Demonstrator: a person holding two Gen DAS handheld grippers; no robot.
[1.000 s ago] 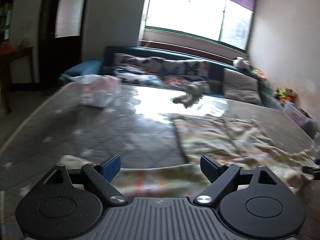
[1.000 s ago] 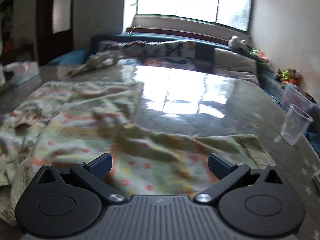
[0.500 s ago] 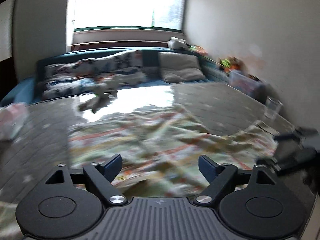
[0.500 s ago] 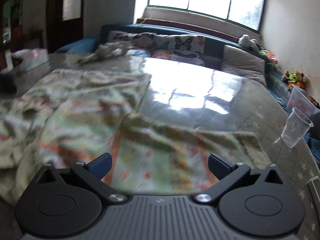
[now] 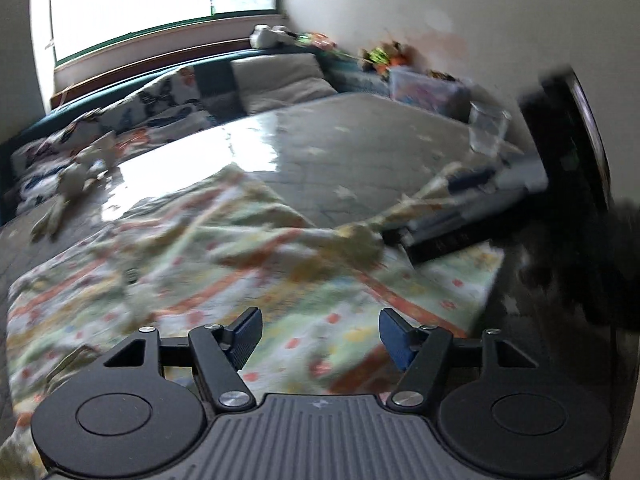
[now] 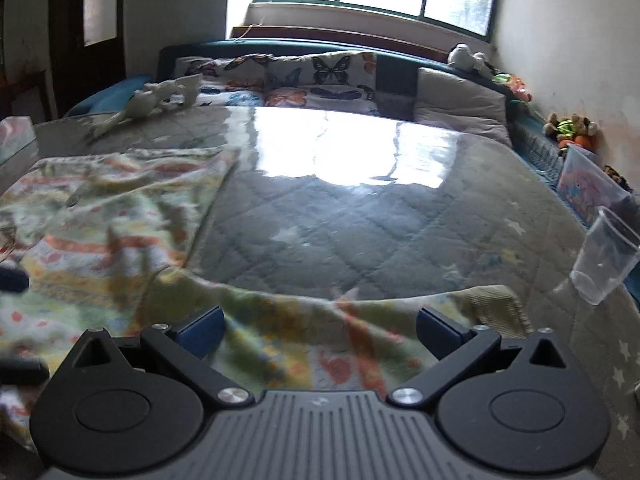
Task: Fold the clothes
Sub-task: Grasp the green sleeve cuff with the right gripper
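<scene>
Since a second ago: my left view swings from the window side across to the wall.
Left gripper [image 5: 320,334]: jaws closing, nothing pinched, patterned garment [image 5: 224,264] underneath.
Right gripper [image 6: 318,332]: spread wide, empty, over the garment's near edge.
Garment: crumpled on the glossy quilted table [image 6: 360,216].
Plastic cup [image 6: 606,258]: right, apart.

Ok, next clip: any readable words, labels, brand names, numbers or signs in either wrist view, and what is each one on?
None can be read in either view.
The left gripper housing has a small embossed mark, a symbol, no letters.
The right gripper housing carries the same mark.
The storage box by the wall has colourful print, too blurred to read.
The patterned garment shows only stripes and blotches.
The plastic cup is plain.
</scene>
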